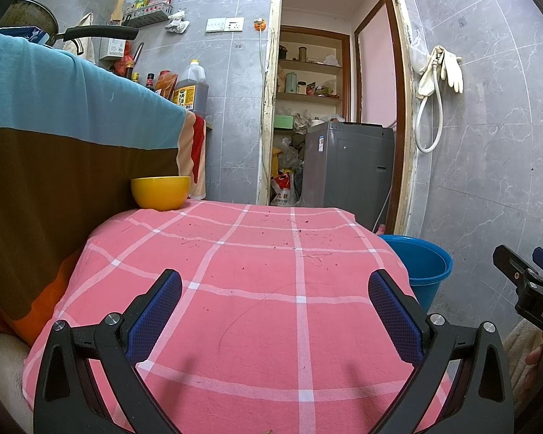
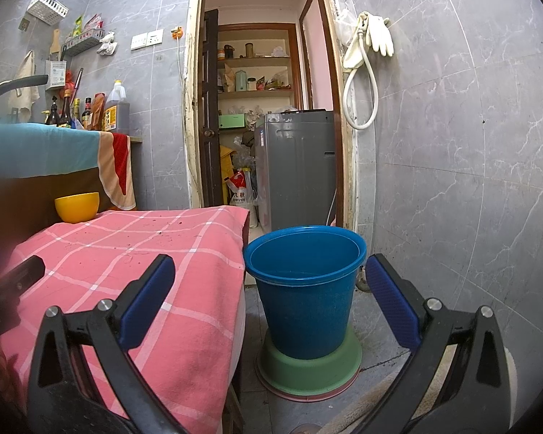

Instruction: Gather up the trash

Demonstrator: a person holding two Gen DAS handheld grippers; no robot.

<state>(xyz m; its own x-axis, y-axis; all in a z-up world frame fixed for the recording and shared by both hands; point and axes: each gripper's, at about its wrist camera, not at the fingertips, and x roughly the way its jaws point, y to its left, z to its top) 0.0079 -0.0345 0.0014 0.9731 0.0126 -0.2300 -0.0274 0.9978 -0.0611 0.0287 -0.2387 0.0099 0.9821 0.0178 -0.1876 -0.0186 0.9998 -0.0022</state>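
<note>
Blue-padded fingers of the left gripper [image 1: 275,289] stand wide apart over a pink checked cloth [image 1: 257,271], holding nothing. Small dark crumbs [image 1: 271,231] and a thin thread [image 1: 316,260] lie scattered on the cloth's far half. Beyond them a yellow bowl [image 1: 161,191] sits at the far left corner. To the side, the right gripper [image 2: 269,276] hangs spread and empty before a blue bucket [image 2: 304,289], which stands on the floor just beside the cloth's edge.

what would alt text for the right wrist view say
An open right gripper frames an empty blue bucket standing on a green base on the floor, beside a table under a pink checked cloth with a yellow bowl at its far corner.
</note>
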